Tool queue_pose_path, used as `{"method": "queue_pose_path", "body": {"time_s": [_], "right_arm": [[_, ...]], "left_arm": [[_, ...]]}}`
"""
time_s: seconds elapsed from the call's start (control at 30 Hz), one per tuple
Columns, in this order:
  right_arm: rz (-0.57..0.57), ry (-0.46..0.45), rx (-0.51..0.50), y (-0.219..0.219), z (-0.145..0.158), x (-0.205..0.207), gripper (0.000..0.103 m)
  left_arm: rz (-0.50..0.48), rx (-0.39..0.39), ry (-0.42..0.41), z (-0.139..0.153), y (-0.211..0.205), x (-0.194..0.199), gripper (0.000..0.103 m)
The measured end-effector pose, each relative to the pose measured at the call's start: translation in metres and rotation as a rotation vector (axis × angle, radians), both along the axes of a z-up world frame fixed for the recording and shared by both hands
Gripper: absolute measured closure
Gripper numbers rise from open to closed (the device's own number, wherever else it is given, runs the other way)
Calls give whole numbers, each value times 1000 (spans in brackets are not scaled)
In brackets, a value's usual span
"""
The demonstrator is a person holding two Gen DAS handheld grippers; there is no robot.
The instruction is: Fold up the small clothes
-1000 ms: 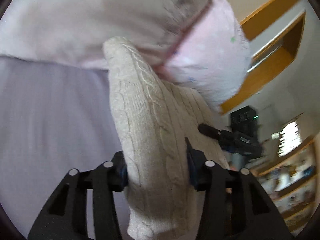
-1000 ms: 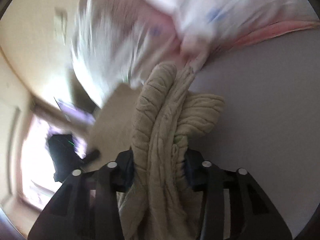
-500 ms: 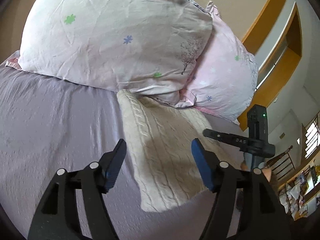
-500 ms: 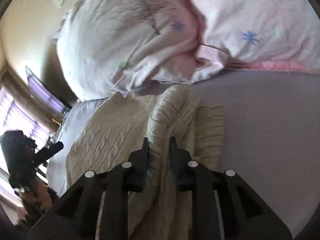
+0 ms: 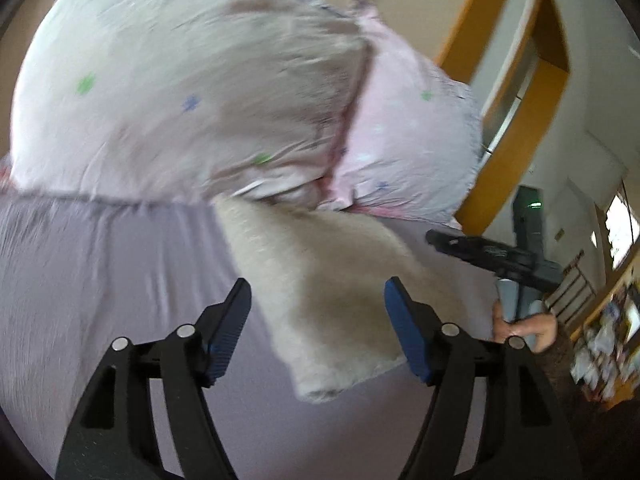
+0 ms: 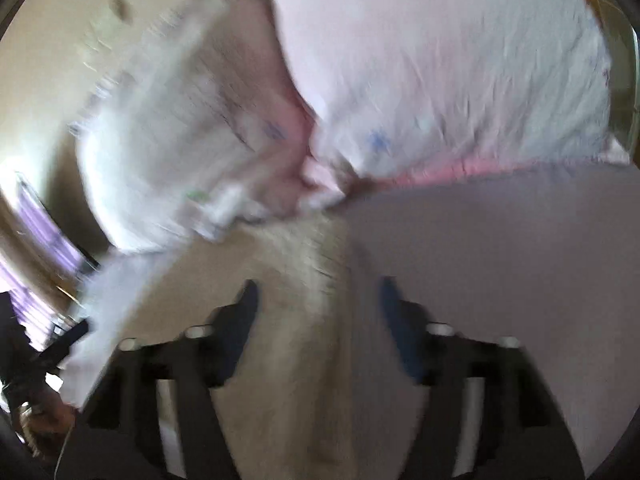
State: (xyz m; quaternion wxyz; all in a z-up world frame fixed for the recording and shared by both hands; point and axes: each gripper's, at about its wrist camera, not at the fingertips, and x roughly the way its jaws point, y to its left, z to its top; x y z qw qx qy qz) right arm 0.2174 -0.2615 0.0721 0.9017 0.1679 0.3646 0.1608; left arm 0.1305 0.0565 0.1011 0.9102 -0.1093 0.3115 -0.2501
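Note:
A cream cable-knit garment lies folded flat on the lilac bed sheet, its far end against the pillows. My left gripper is open and empty, hovering just above the garment's near end. The right gripper shows in the left wrist view at the garment's right side. In the blurred right wrist view my right gripper is open and empty over the garment.
Two pale pink pillows with small flower prints lean at the head of the bed. A wooden frame and cluttered shelves stand to the right.
Both grippers let go of the garment, left first, then right. It now lies flat on the sheet. Both grippers have pulled back slightly.

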Motion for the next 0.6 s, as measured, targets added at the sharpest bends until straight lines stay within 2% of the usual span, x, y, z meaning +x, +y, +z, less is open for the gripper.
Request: {"method": "queue_pose_path", "body": {"time_s": [0.07, 0.17, 0.2, 0.27, 0.3, 0.33, 0.37, 0.4, 0.47, 0.57, 0.6], "right_arm": [[68, -36, 13, 11, 8, -10, 39], [124, -42, -22, 33, 4, -20, 42], [132, -27, -48, 40, -3, -19, 42], [128, 28, -103, 45, -16, -23, 42], [127, 102, -157, 51, -33, -20, 42], [122, 134, -190, 50, -44, -26, 42], [110, 122, -207, 44, -46, -39, 40], [103, 117, -216, 45, -48, -43, 34], [99, 178, -185, 41, -60, -47, 30], [83, 171, -132, 32, -54, -55, 30], [73, 147, -98, 25, -46, -61, 30]], "left_arm": [[-41, 10, -36, 8, -21, 3, 30], [-107, 27, -54, 8, -57, 13, 30], [-117, 50, -46, 5, -67, 16, 30], [-118, 137, 29, -16, -85, 26, 31], [-116, 166, 55, -24, -87, 26, 38], [-118, 197, 76, -35, -88, 22, 42], [-123, 204, 77, -41, -86, 16, 45], [-129, 202, 68, -45, -84, 9, 45], [-129, 197, 65, -48, -79, -3, 45], [-108, 188, 44, -44, -74, -17, 44], [-99, 183, 29, -41, -71, -24, 39]]}}
